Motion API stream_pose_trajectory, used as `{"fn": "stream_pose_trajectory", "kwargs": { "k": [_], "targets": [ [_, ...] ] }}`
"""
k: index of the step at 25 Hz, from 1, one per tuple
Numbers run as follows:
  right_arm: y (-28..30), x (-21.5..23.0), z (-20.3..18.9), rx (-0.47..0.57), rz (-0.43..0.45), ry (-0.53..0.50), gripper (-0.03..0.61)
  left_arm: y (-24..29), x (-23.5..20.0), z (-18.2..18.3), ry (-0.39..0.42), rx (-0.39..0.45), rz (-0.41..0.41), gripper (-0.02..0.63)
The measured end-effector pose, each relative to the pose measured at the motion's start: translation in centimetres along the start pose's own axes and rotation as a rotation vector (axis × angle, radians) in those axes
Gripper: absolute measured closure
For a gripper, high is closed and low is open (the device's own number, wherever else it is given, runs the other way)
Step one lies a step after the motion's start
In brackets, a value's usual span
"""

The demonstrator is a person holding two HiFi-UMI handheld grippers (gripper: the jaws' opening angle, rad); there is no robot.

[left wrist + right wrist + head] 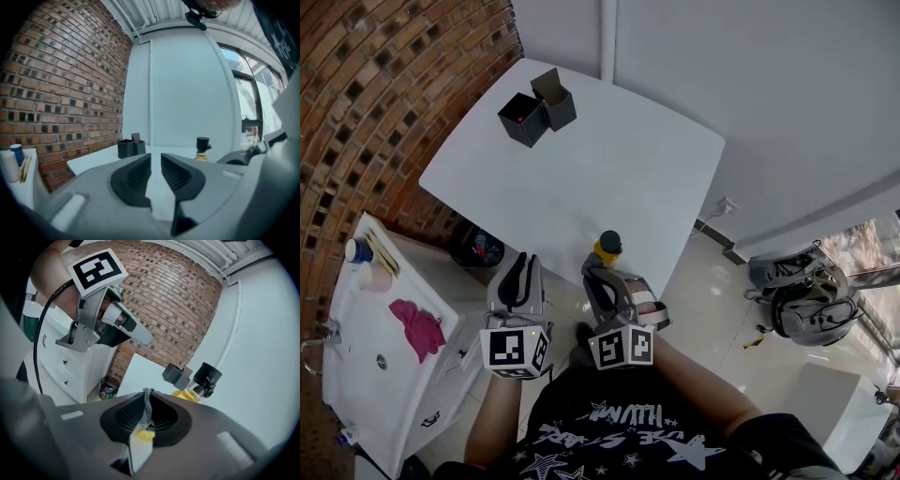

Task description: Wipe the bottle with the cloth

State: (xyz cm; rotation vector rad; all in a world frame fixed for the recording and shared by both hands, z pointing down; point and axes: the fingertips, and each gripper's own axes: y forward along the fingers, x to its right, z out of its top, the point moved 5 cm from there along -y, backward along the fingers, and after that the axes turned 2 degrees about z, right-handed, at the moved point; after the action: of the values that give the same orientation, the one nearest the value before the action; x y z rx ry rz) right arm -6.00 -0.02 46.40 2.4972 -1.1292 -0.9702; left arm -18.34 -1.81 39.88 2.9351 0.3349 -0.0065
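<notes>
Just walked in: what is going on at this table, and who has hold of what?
A person holds tongs in each hand at the near edge of a white table. The right tongs are clamped on a grey cloth and point at a black-capped bottle of yellow liquid standing near that edge. The left tongs are empty, with the jaws only slightly apart. The cloth looks clear of the bottle, so wiping does not seem to have begun.

Black short-sleeved T-shirt [619, 436] with white stars and lettering, ahead of the T-shirt grey left tongs [523, 267] and right tongs [598, 281], black ribbed pads [136, 176], black-and-white marker cubes [516, 349], black cable [44, 329]
</notes>
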Motion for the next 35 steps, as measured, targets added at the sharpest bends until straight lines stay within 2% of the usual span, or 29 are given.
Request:
{"fn": "stream_pose_trajectory", "kwargs": {
  "k": [9,15,28,30,33,35],
  "targets": [
    [1.9,-1.5,-2.8,-0.074,0.05,0.038,0.538,-0.3,0.1,0.0,-0.004,-0.027,0.01,0.548],
    [2.1,-1.8,-4.6,-0.117,0.105,0.173,0.538,-0.6,0.0,-0.7,0.0,-0.031,0.004,0.548],
    [-0.6,-1.2,-4.5,-0.038,0.134,0.171,0.538,0.6,0.9,-0.5,-0.001,-0.015,-0.037,0.548],
    [-2.0,-0.7,-4.2,0.005,0.126,0.263,0.538,0.6,0.9,-0.4,-0.006,-0.02,-0.036,0.548],
    [-4.7,1.5,-4.0,0.118,0.019,0.593,0.538,1.0,0.9,-1.1,-0.01,-0.026,-0.047,0.548],
    [-5.9,3.7,-3.8,0.191,-0.083,0.759,0.538,1.5,1.1,-1.5,-0.013,-0.033,-0.058,0.548]
  ]
}}
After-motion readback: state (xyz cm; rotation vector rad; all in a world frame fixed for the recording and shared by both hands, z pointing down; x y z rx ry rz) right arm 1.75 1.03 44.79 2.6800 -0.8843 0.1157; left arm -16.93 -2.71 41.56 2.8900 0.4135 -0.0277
